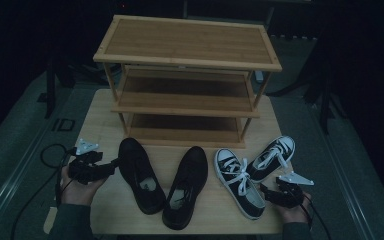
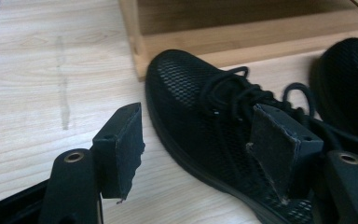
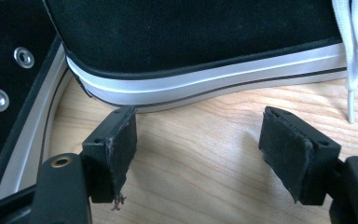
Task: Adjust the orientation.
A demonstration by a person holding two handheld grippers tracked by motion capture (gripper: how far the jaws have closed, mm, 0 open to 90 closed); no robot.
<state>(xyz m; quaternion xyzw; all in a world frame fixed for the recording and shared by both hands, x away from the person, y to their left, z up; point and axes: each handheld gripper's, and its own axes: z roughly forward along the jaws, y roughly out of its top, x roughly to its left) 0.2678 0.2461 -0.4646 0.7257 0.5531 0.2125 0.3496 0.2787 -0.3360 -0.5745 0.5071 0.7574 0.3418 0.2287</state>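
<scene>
Black mesh shoe [image 2: 205, 135], just ahead of open left hand-held gripper [image 2: 200, 140]

Rack [image 1: 187, 57]: stands at the back of the table [image 1: 102, 115], with 3 shelves one above another.
Left pair of shoes [image 1: 165, 182]: 2 on the table before the rack, toes toward it.
Right pair of sneakers [image 1: 252, 172]: 2 right of that pair, heels close together.
My left gripper [image 1: 111, 165]: just left of the leftmost shoe [image 2: 200, 121].
My right gripper [image 1: 265, 190]: just beside the nearer sneaker [image 3: 191, 42], right of it.
</scene>
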